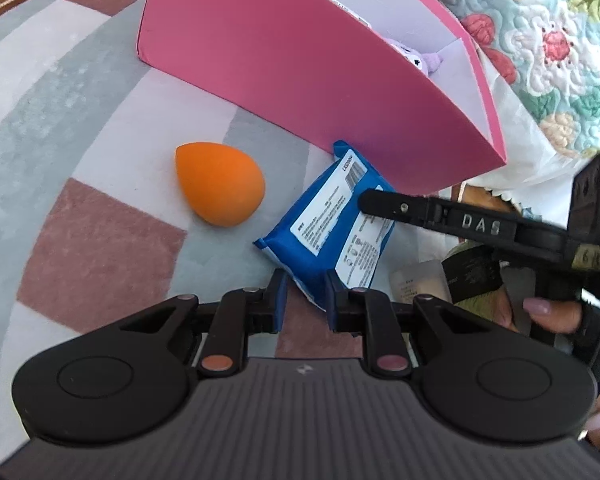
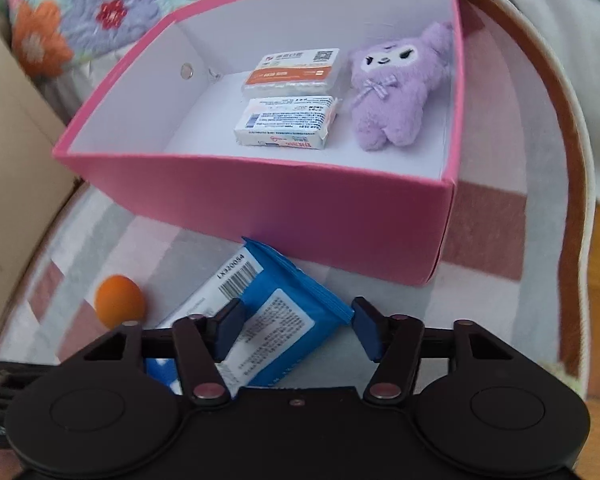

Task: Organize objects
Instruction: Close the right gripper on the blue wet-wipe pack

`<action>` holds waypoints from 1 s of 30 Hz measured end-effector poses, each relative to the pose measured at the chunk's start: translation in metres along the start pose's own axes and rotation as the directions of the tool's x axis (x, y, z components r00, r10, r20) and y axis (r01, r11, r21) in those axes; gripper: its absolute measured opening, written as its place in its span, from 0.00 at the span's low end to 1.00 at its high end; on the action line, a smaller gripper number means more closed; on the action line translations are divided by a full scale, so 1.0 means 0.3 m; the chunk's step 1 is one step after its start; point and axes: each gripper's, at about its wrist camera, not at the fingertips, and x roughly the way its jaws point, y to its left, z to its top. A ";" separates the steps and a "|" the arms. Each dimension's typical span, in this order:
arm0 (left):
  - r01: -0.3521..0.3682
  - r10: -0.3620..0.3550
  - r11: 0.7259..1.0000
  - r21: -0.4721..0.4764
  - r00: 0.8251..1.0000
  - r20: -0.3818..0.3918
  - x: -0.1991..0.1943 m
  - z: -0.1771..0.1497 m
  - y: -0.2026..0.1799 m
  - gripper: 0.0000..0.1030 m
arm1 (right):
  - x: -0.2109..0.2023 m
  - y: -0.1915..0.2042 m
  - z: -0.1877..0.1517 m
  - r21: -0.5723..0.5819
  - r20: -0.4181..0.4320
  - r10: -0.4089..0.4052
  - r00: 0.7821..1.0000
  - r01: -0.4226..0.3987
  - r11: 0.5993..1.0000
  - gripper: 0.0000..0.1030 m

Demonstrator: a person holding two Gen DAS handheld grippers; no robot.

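A blue packet with white labels (image 1: 332,220) lies on the checked rug just in front of the pink box (image 1: 284,60). An orange egg-shaped sponge (image 1: 220,182) lies left of it. My left gripper (image 1: 306,300) is open, its jaws either side of the packet's near corner. My right gripper (image 2: 296,330) is open around the same packet (image 2: 268,320), seen from the other side; one finger (image 1: 384,202) reaches over the packet. The box (image 2: 300,208) holds a purple plush toy (image 2: 396,84), an orange-labelled pack (image 2: 296,70) and a white pack (image 2: 288,120).
The sponge also shows in the right wrist view (image 2: 120,300). A floral quilt (image 1: 540,40) lies behind the box. A cardboard surface (image 2: 12,160) stands at the left. A hand with small items (image 1: 480,280) is at the right.
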 end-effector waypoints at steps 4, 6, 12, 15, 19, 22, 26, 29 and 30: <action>0.032 -0.032 0.999 -0.041 0.999 0.004 -0.001 -0.004 0.020 0.18 | -0.036 0.037 -0.010 -0.051 0.021 -0.043 0.999 0.044 0.998 0.36; 0.030 -0.029 0.999 -0.042 1.000 0.006 -0.009 -0.006 0.026 0.18 | -0.052 0.046 -0.007 -0.054 0.018 -0.035 0.999 0.036 0.998 0.29; -0.037 0.036 0.999 -0.023 0.999 -0.031 -0.067 -0.010 0.063 0.19 | -0.091 0.136 -0.057 -0.075 -0.036 -0.026 0.999 0.023 0.997 0.23; -0.090 0.089 0.996 -0.008 0.995 -0.050 -0.118 -0.026 0.063 0.20 | -0.094 0.210 -0.095 -0.154 -0.114 -0.038 0.993 0.020 0.988 0.22; -0.171 0.173 0.984 0.040 0.982 -0.069 -0.152 -0.043 0.056 0.22 | -0.111 0.275 -0.131 -0.136 -0.186 -0.021 0.982 -0.004 0.991 0.21; -0.229 0.237 0.968 0.101 0.968 -0.086 -0.165 -0.037 0.044 0.25 | -0.113 0.300 -0.166 -0.088 -0.244 0.007 0.970 -0.029 0.996 0.25; -0.233 0.241 0.968 0.089 0.966 -0.096 -0.176 -0.044 0.067 0.27 | -0.130 0.342 -0.205 -0.149 -0.205 -0.035 0.978 0.004 0.989 0.34; -0.253 0.261 0.963 0.097 0.962 -0.083 -0.169 -0.051 0.052 0.27 | -0.145 0.326 -0.203 -0.115 -0.150 -0.027 0.988 0.010 0.993 0.40; -0.248 0.257 0.964 0.097 0.963 -0.085 -0.168 -0.046 0.057 0.27 | -0.147 0.310 -0.197 -0.090 -0.137 -0.014 0.990 0.001 0.996 0.40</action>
